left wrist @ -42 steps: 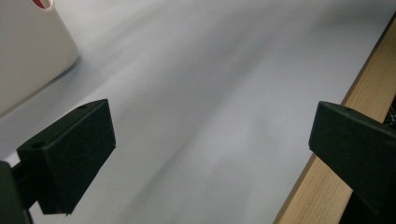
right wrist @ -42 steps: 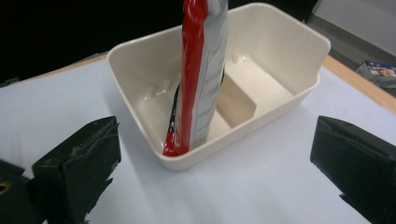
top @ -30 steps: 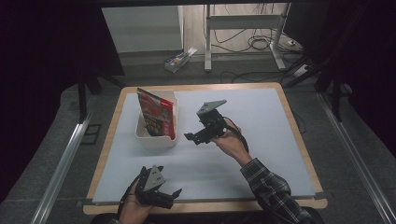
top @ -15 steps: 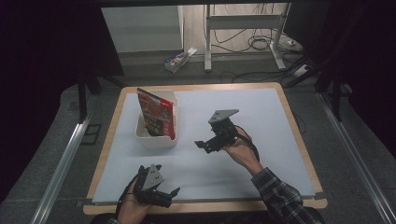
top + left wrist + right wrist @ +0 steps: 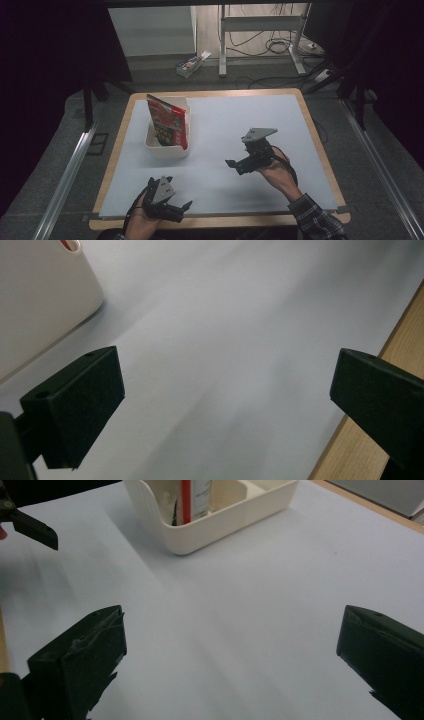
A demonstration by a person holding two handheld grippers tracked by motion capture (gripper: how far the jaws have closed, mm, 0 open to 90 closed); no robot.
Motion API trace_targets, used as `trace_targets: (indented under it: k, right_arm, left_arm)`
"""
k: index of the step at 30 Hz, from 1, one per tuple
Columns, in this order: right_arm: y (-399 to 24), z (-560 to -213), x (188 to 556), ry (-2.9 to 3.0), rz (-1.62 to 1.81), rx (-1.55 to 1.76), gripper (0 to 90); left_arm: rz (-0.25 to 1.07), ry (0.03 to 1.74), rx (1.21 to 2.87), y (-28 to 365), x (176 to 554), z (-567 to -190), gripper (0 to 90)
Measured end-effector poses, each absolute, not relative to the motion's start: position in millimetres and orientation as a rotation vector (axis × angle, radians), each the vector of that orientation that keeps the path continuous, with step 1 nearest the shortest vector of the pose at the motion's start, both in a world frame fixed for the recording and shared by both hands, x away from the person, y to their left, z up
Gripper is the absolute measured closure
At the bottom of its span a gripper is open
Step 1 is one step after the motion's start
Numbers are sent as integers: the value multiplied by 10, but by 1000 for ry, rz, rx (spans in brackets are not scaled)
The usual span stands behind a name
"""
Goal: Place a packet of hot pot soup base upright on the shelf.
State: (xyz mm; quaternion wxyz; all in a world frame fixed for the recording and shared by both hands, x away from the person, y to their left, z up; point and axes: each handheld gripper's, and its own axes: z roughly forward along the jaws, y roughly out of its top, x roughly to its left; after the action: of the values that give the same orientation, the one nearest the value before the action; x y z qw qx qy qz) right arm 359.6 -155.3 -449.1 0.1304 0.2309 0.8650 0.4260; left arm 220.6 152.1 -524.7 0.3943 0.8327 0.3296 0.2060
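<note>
High view is showing your left gripper resting spread and empty by the near table edge; further right the red packet is standing in the white bin, leaning and likely to topple if you are bumping the rim; your right gripper, jaws wide, is hovering over open mat with free room rightward.

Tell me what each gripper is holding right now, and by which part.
Nothing is held. The left gripper and the right gripper both have their jaws wide apart over bare mat; the red packet stands untouched in the white bin.
</note>
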Motion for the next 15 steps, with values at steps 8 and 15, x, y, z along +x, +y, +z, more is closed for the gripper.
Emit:
trace_targets:
  k: [8,15]
  right_arm:
    - [-1803,-4491,3481,2457,1241,707,5]
    - [-2006,-4534,3353,2422,1218,732,9]
  left_arm:
    - [526,843,2111,1542,2210,-5242,9]
    - [522,852,2101,1550,2211,-5234,11]
